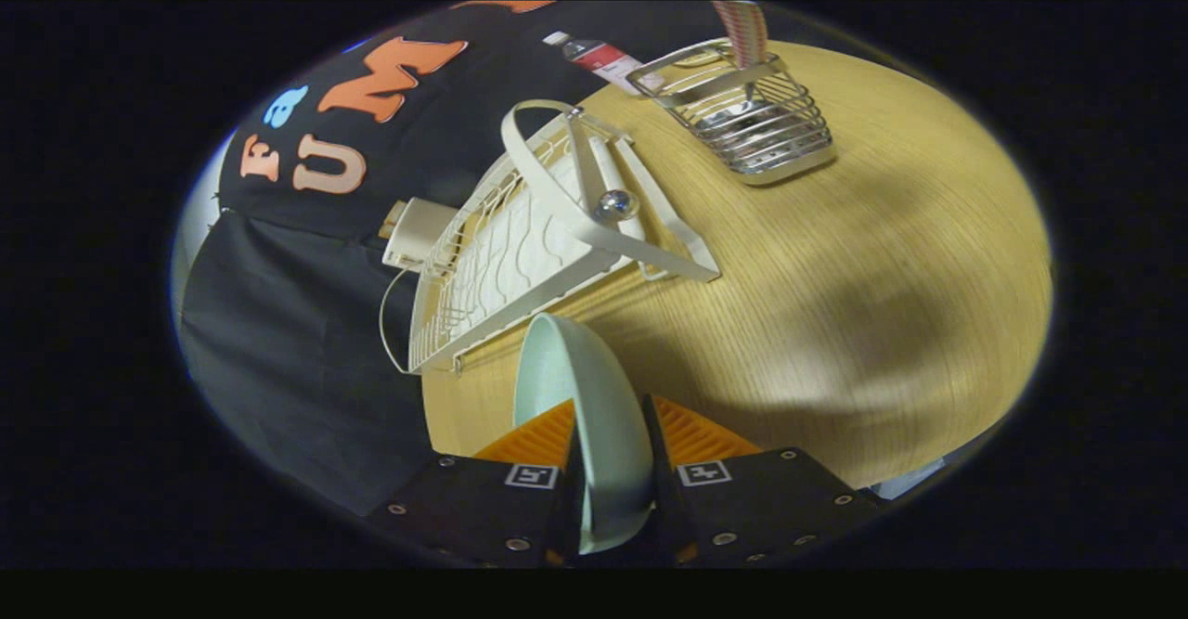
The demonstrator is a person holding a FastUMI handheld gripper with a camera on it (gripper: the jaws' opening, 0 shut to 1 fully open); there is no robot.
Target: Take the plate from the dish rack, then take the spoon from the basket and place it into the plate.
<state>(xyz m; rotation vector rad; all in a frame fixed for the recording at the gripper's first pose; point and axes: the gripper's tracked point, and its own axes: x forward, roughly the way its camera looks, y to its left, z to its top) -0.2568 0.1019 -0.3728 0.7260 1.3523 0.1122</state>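
To the left stands the white dish rack (520,238), on the wooden table (835,303). My gripper (608,457) is clamped on the plate (594,415), held on edge between both orange fingers (534,435). It looks stiff, smooth and breakable, so I grip its rim firmly. Further right, the wire basket (752,118) holds the spoon (742,30).
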